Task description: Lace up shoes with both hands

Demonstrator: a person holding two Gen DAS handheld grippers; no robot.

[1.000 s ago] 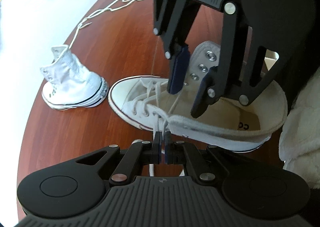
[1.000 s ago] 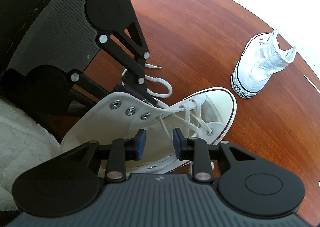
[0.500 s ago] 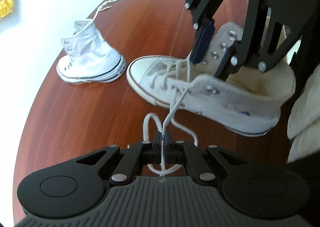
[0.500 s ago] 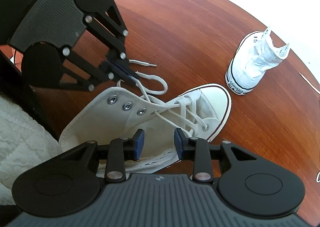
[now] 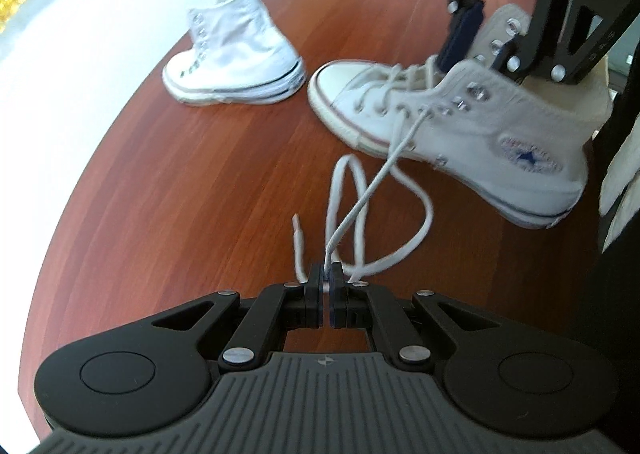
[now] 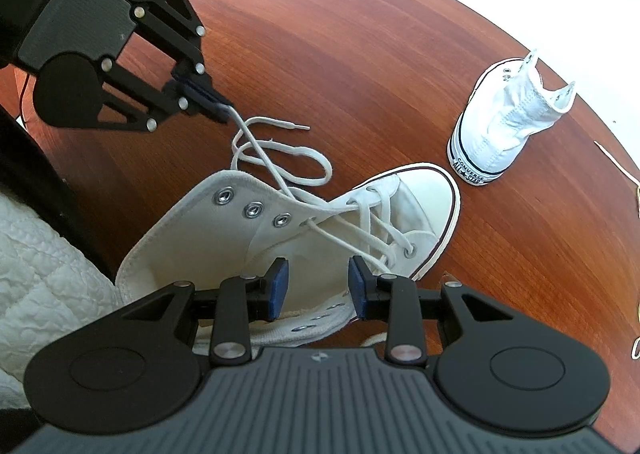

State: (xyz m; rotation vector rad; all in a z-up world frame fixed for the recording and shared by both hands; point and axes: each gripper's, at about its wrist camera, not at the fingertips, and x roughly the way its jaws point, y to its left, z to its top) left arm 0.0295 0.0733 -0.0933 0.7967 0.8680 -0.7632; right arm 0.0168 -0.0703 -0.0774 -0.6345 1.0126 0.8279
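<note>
Left gripper (image 5: pixel 326 278) pinching the lace (image 5: pixel 376 182), drawn out from a mid eyelet; right gripper (image 6: pixel 314 286) spread above the near shoe (image 6: pixel 320 222), holding nothing. Lower eyelets laced, top three empty. Far shoe (image 5: pixel 236 50) across the desk (image 5: pixel 160 194) looks unlaced

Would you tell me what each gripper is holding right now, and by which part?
The left gripper pinches the shoelace partway along its free length, short of the tip. The right gripper holds nothing; its jaws stand open over the near shoe.
</note>
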